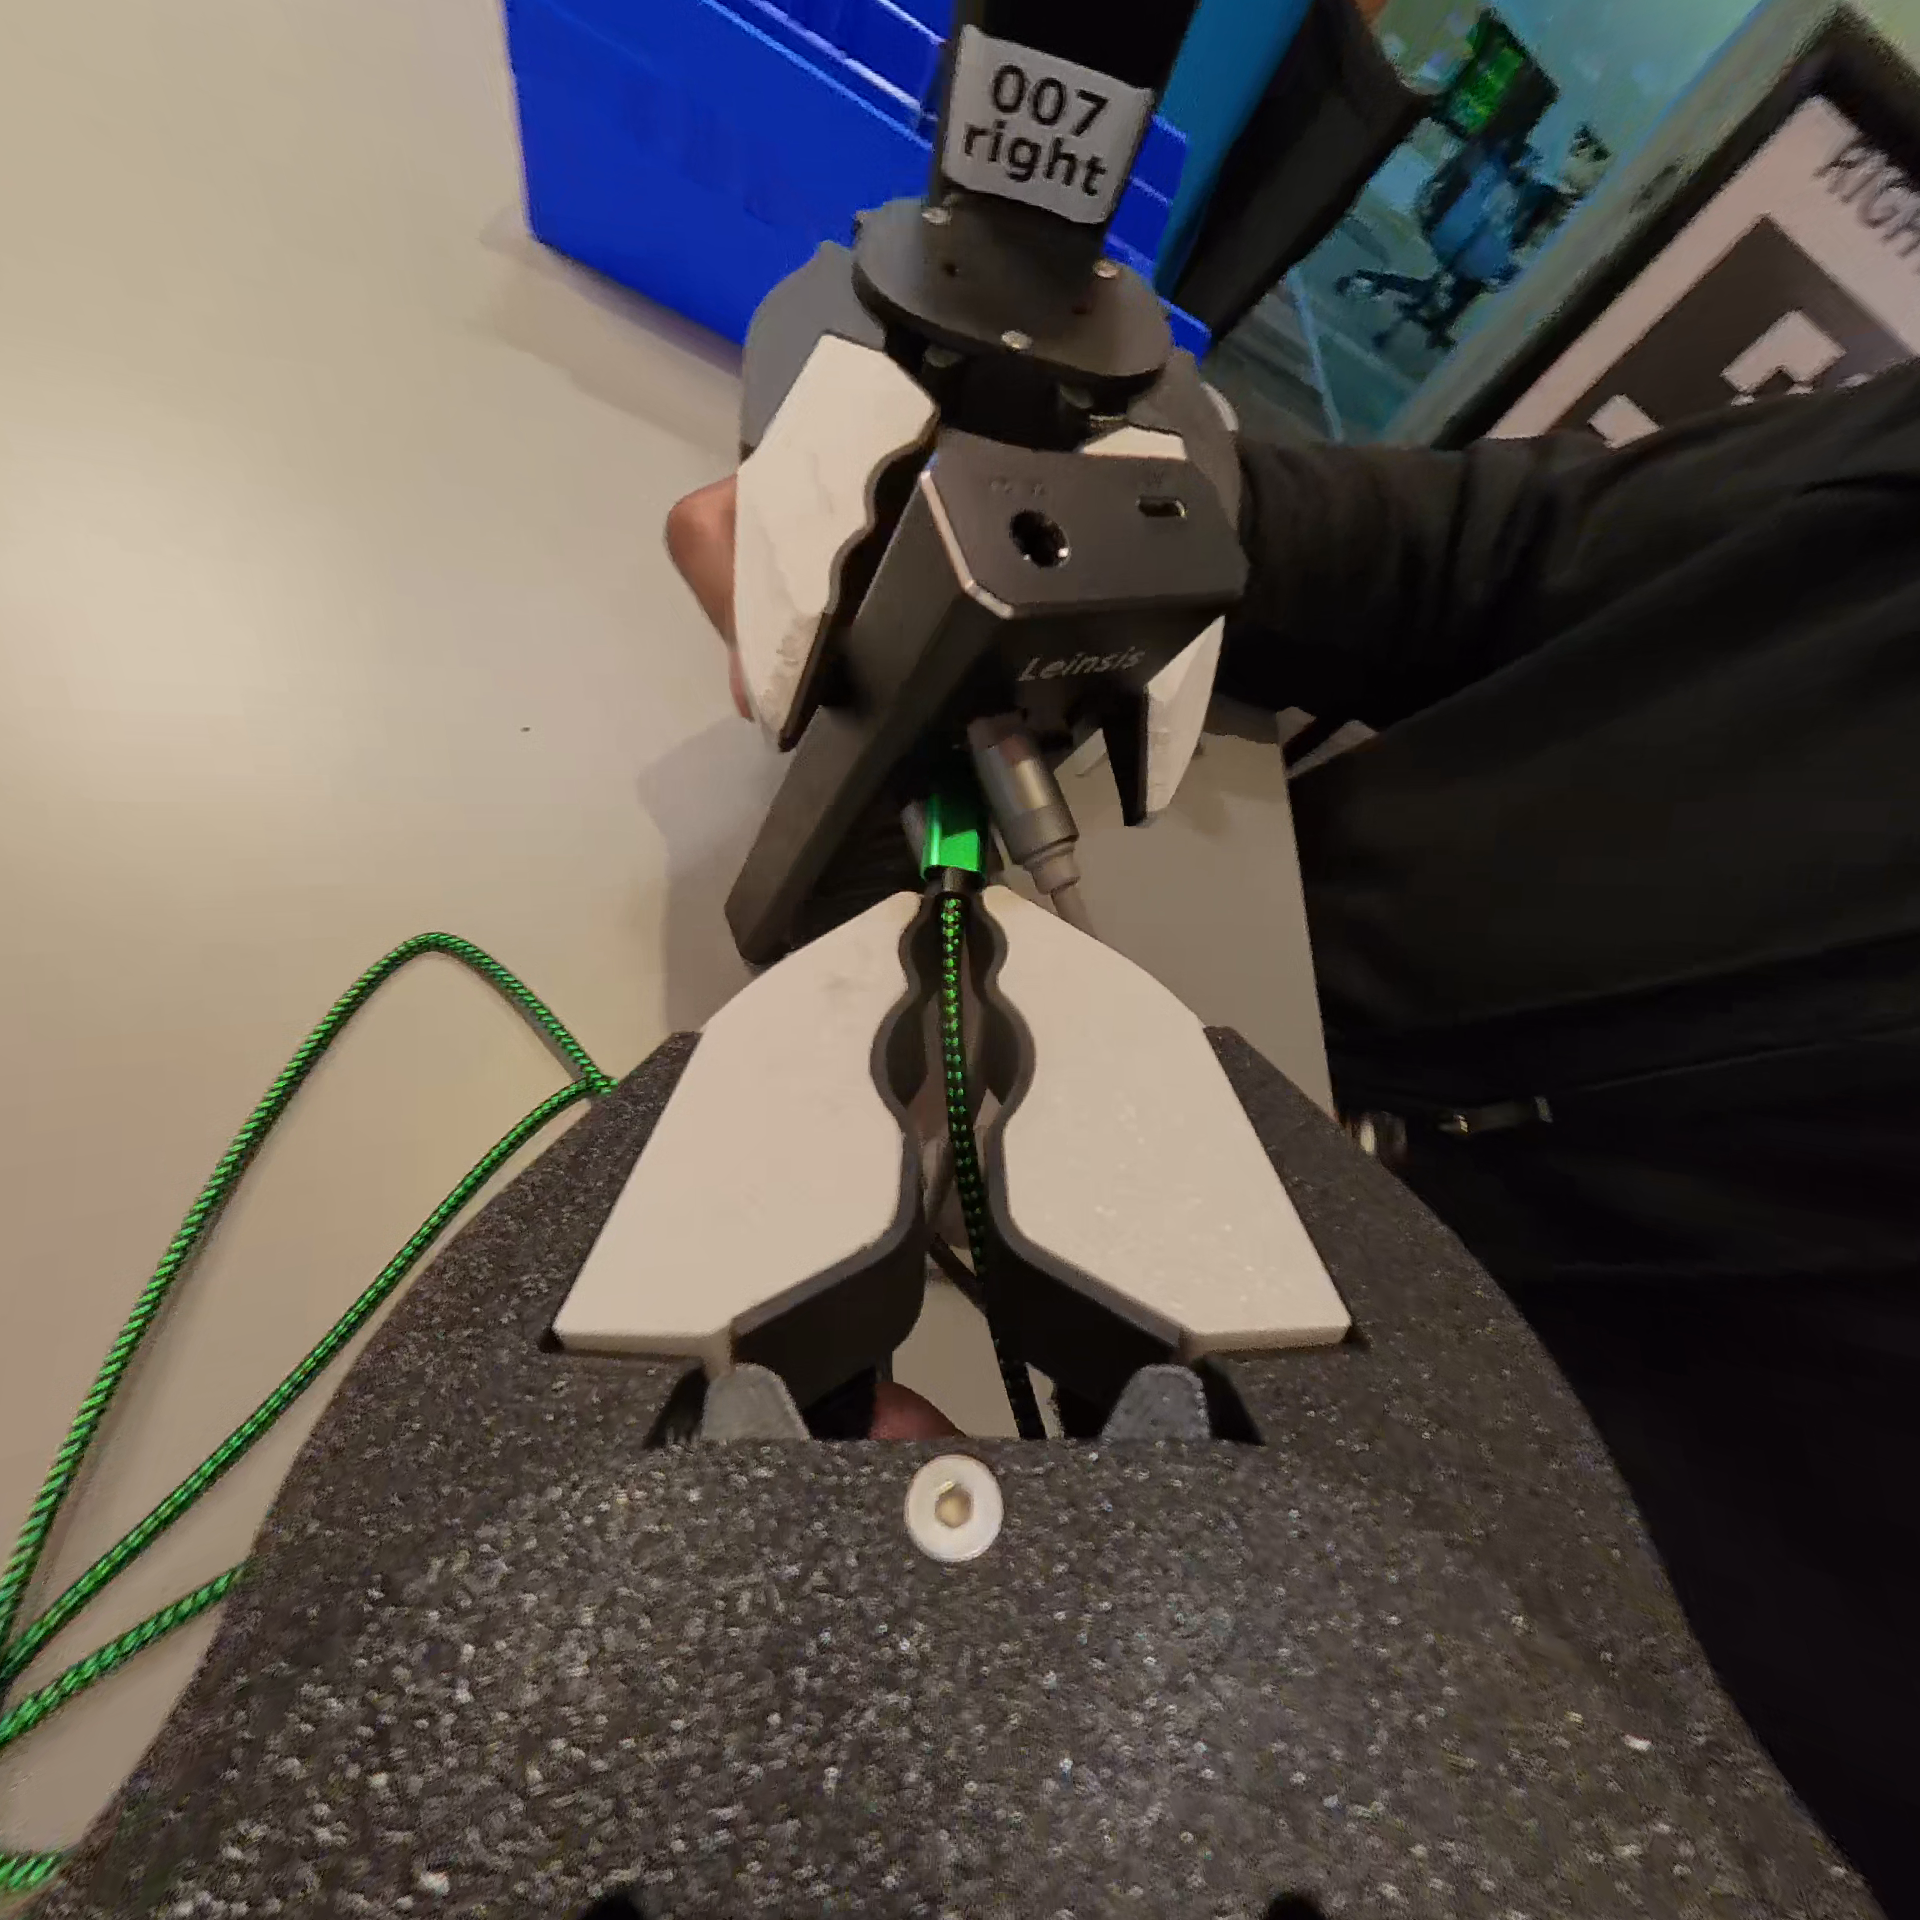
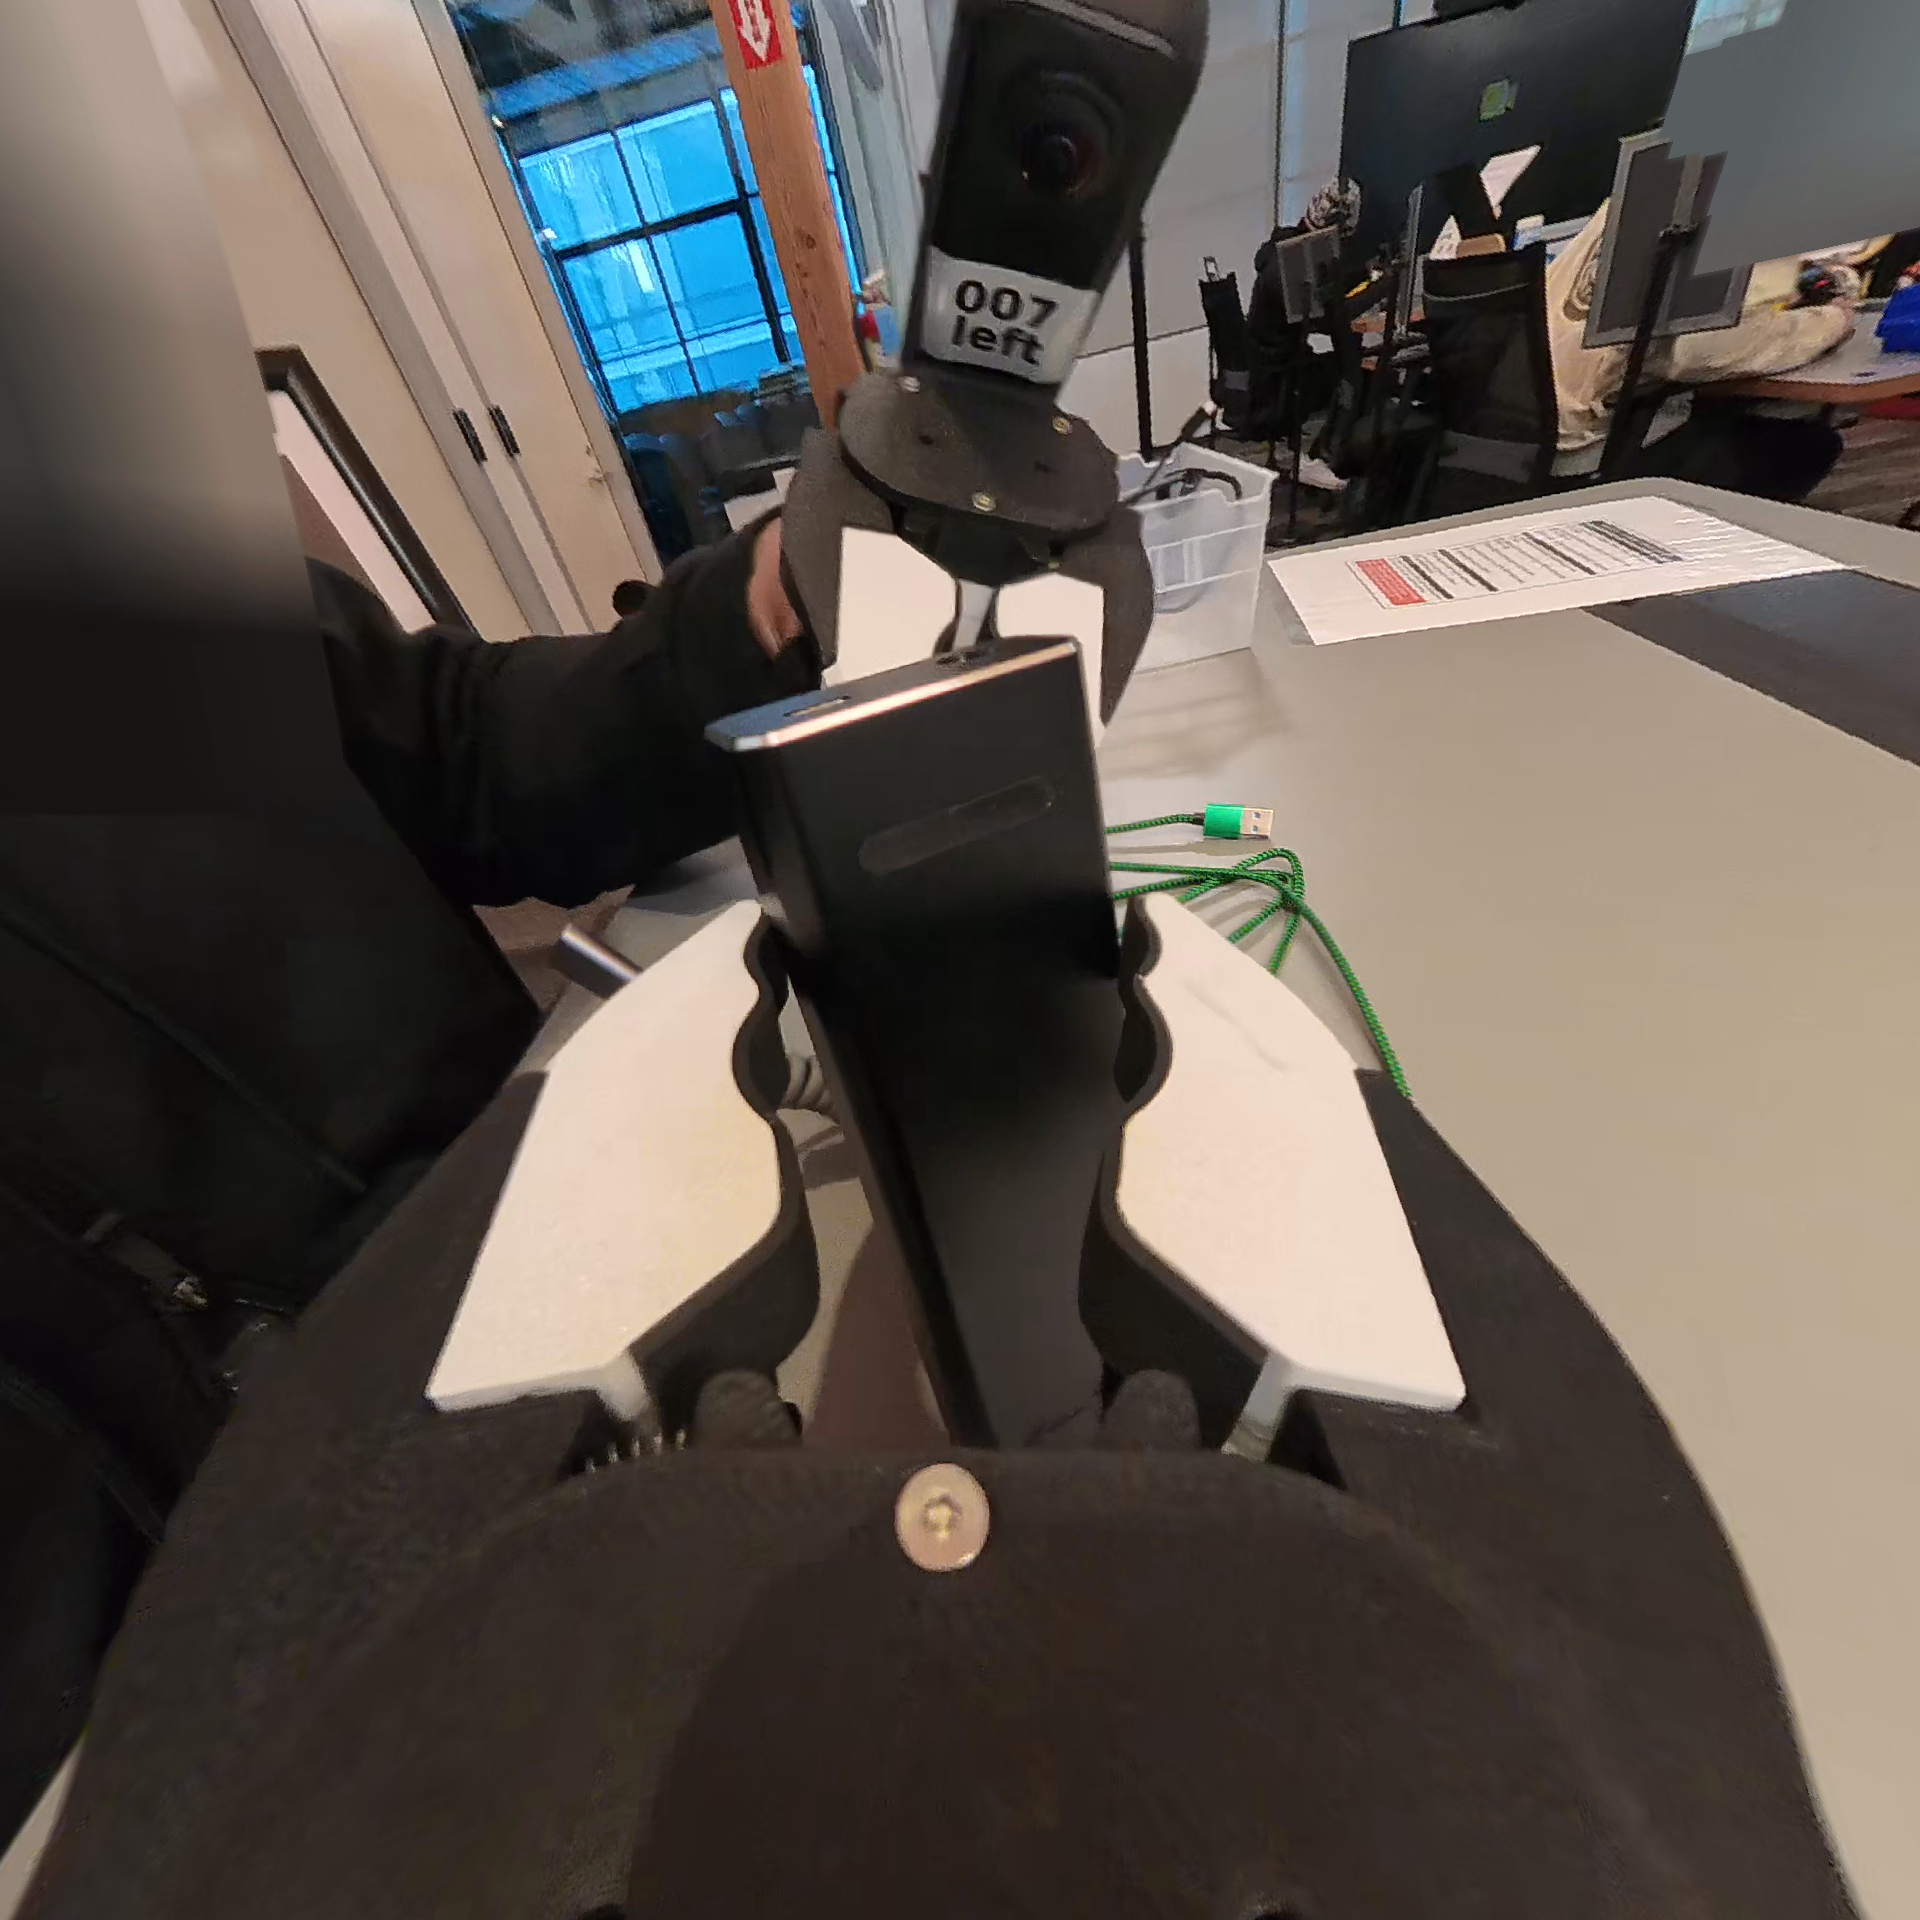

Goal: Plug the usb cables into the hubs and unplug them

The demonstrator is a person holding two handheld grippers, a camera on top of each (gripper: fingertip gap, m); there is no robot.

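The left hand-held gripper [image 1: 951,914] has matt white fingers [image 1: 790,1132] with a faintly grainy plastic look, set in a black body of coarse, speckled texture. The green cable [image 1: 260,1351] wears a braided green-and-black cloth sheath; its plug [image 1: 951,842] shines like glossy green metal. The hub [image 2: 966,935] is smooth dark metal with a semi-gloss face and bright bevelled edges. The table [image 2: 1558,987] is smooth, matt grey. A paper sheet [image 2: 1538,561] at its far edge sits under a shiny clear cover. The blue bin [image 1: 665,166] looks like smooth plastic.
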